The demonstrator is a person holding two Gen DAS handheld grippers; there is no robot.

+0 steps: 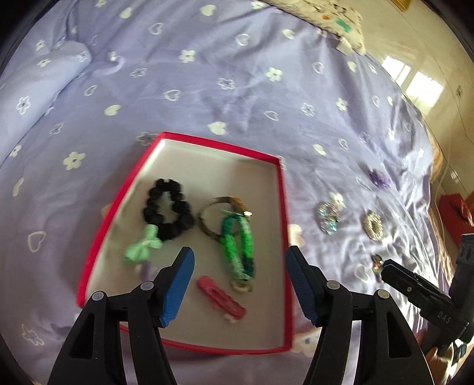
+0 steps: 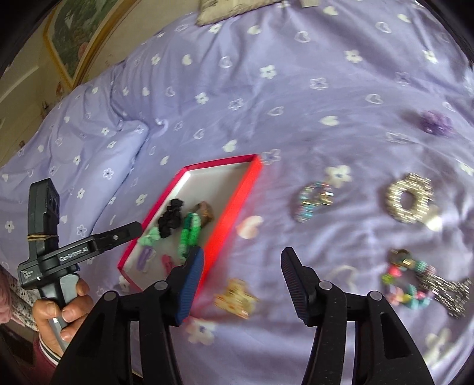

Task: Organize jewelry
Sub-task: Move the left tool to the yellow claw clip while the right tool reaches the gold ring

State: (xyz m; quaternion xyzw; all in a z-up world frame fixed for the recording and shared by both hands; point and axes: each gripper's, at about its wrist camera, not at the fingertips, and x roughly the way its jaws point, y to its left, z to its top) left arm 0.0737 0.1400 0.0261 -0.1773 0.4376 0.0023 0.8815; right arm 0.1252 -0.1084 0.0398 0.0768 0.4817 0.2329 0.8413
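A red box (image 1: 219, 143) with a white inside lies on the purple bedspread. In it are a black scrunchie (image 1: 167, 208), a green bow (image 1: 143, 247), a green braided bracelet (image 1: 246, 237), a wire ring (image 1: 207, 207) and a pink clip (image 1: 220, 297). My left gripper (image 1: 239, 251) hangs open over the box, nothing between its pads. My right gripper (image 2: 241, 251) is open and empty above the bedspread, just right of the box (image 2: 237, 195). A gold clip (image 2: 235, 297) lies under it. Further right are a pastel bead bracelet (image 2: 315, 200), a gold ring-shaped piece (image 2: 410, 198) and a colourful bracelet (image 2: 406, 281).
A purple flower piece (image 2: 437, 123) lies at the far right and a silver tassel (image 2: 450, 291) beside the colourful bracelet. A hand (image 2: 62, 308) holds the left gripper's handle. A patterned pillow (image 1: 340, 20) sits at the bed's head; a red object (image 1: 456, 207) lies past the bed's edge.
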